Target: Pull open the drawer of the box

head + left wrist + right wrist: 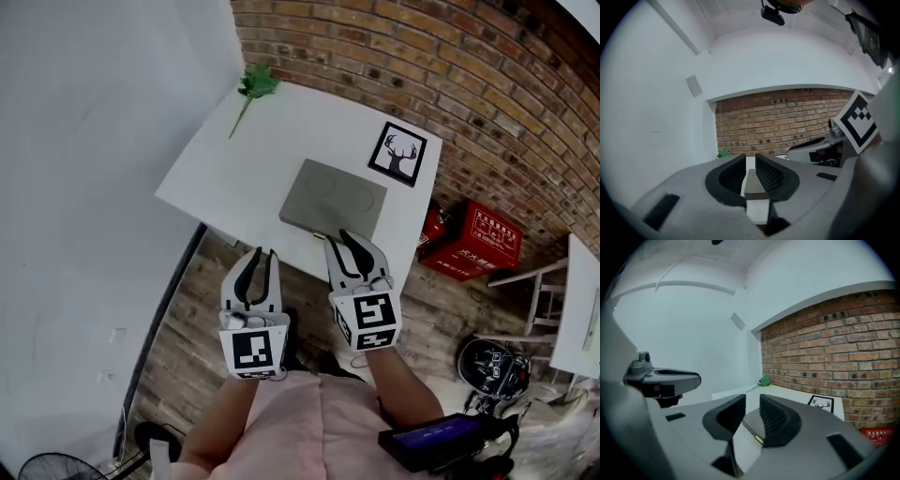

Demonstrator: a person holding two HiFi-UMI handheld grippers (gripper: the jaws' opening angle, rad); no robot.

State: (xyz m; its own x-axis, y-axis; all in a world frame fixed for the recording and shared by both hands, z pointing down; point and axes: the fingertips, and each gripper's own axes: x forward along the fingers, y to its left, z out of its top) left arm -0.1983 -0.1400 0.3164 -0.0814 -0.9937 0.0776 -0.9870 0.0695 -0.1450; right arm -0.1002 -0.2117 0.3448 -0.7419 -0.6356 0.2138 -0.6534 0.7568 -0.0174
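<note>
"So, where does the flat grey box [334, 197] lie from the two grippers?"

"On the white table [216, 169], near its front edge, just ahead of both. Its long side runs across in front of the person, and the near long face looks like the drawer front."

"Which gripper is nearer?"

"The right gripper [339, 239], clearly. In the head view its tips sit at the box's near edge, right beside a small brass-coloured tab [320, 235] that I take to be the drawer pull. The left gripper [263, 255] hangs further back, off the table's front edge and off to the box's left corner."

"And the jaws?"

"Both pairs stand apart with a narrow gap and nothing pinched. The right gripper view shows the tab [758, 440] low, against the inner side of its right jaw, not centred in the gap. The left gripper view only shows the box [753, 183] through its gap, some way ahead."

"So what does the pull turn on?"

"As I judge it, the right jaws need to shift slightly right and down until the tab sits between them, close, then draw straight back toward the person, square to the long side. If the box slides, the left gripper could steady it."
</note>
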